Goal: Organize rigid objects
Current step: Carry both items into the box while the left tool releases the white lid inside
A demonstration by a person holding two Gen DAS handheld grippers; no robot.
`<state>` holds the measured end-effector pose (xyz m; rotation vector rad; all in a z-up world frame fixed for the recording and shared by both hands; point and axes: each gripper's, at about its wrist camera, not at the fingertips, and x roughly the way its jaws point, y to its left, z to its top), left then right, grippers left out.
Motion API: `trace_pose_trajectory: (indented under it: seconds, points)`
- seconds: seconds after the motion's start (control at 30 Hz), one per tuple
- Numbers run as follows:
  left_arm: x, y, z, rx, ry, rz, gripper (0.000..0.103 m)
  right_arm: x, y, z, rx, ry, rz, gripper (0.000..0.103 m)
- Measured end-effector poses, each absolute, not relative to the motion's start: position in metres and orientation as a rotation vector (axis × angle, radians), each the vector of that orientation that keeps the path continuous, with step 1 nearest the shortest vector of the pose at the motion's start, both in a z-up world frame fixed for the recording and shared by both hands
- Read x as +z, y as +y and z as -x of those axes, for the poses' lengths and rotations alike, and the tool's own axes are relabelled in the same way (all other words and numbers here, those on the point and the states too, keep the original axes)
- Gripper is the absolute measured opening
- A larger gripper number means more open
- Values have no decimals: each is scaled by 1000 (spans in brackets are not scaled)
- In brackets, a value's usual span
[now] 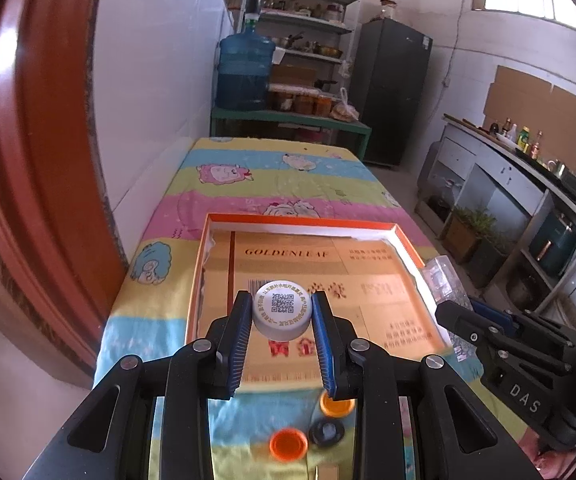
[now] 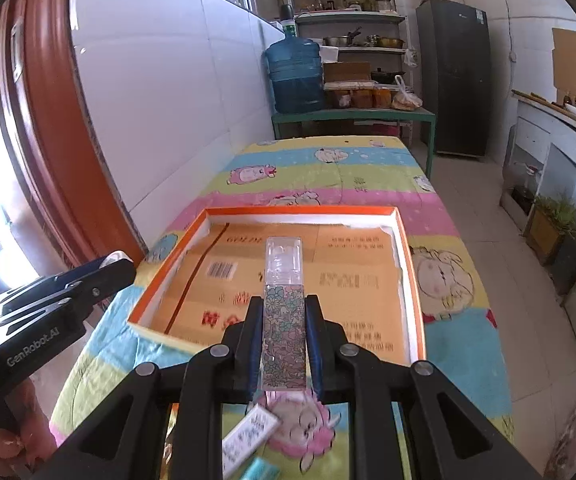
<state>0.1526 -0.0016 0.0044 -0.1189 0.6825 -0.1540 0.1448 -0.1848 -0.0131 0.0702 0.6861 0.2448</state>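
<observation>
Tilting down w/ cap (image 1: 282,314), bottle (image 2: 283,312)

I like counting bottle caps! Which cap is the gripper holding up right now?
The white cap with the square code on top, pinched in the left gripper. The two orange caps and the dark one lie on the cloth below.

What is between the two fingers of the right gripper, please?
The right wrist view shows a clear rectangular bottle with a floral pattern, clamped between the right gripper's fingers above the orange-rimmed box.
</observation>
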Motion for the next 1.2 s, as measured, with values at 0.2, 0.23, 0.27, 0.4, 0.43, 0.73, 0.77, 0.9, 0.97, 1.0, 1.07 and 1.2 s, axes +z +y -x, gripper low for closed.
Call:
trace_pose_trajectory:
  seconds: [0.2, 0.23, 0.27, 0.4, 0.43, 0.73, 0.77, 0.9, 0.97, 1.0, 1.07, 1.2]
  points:
    - [-6, -1, -197, -132, 721, 136, 31, -18, -183, -178, 249, 695, -59, 20]
    - [-10, -1, -202, -128, 730, 140, 31, -21, -184, -183, 248, 700, -58, 20]
    - [-13, -3, -207, -127, 739, 142, 31, -23, -184, -187, 249, 706, -60, 20]
    - [-29, -8, -224, -120, 775, 134, 31, -34, -183, -202, 251, 729, -67, 20]
    - [-34, -9, -229, -116, 785, 128, 31, -38, -183, -206, 252, 736, -68, 20]
    - [-60, -20, -261, -109, 848, 88, 31, -63, -183, -232, 248, 798, -83, 20]
    - [-63, -22, -265, -112, 856, 87, 31, -66, -182, -235, 245, 806, -83, 20]
    - [-76, -25, -276, -115, 889, 76, 31, -78, -185, -244, 237, 836, -82, 20]
    - [-84, -27, -281, -114, 909, 69, 31, -82, -187, -246, 234, 846, -84, 20]
    - [-87, -27, -283, -114, 917, 68, 31, -84, -188, -248, 232, 852, -84, 20]
    - [-91, -28, -285, -111, 928, 63, 31, -87, -189, -249, 231, 858, -85, 20]
    - [-94, -29, -288, -111, 933, 52, 31, -91, -188, -251, 236, 868, -76, 20]
